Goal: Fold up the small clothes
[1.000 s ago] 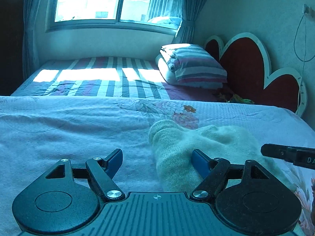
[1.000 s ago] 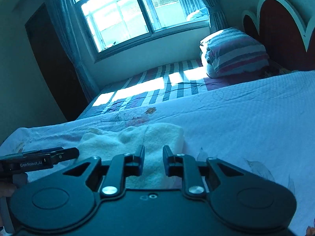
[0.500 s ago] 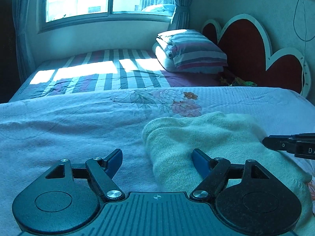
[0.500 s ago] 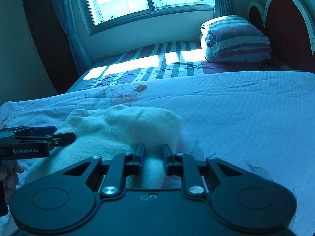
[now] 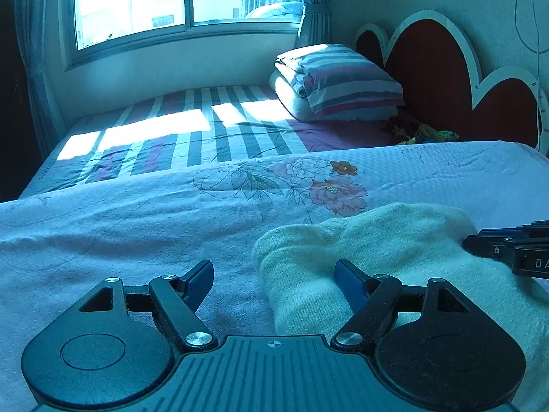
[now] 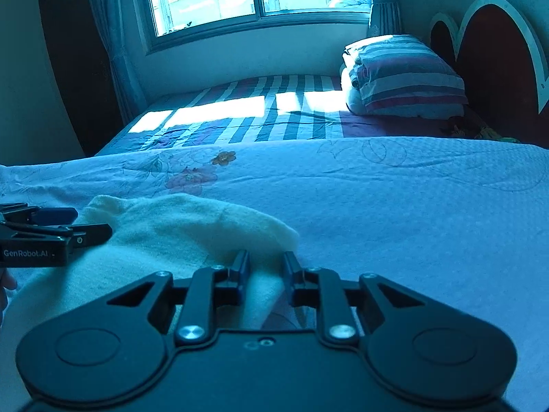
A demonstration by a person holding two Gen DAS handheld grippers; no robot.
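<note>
Both grippers slid along the sweater (image 5: 394,240); right jaws just widened around it, left agape.

Cream knit garment (image 5: 377,240) (fuzzy) on floral lilac bedspread (image 5: 137,226)

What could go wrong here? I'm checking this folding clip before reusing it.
The right gripper, whose jaws have just been opening, has only the cream knit garment's edge between them; the fold may slip out. The left gripper stands wide open with one finger over the knit, so that side is unheld and could bunch.
</note>
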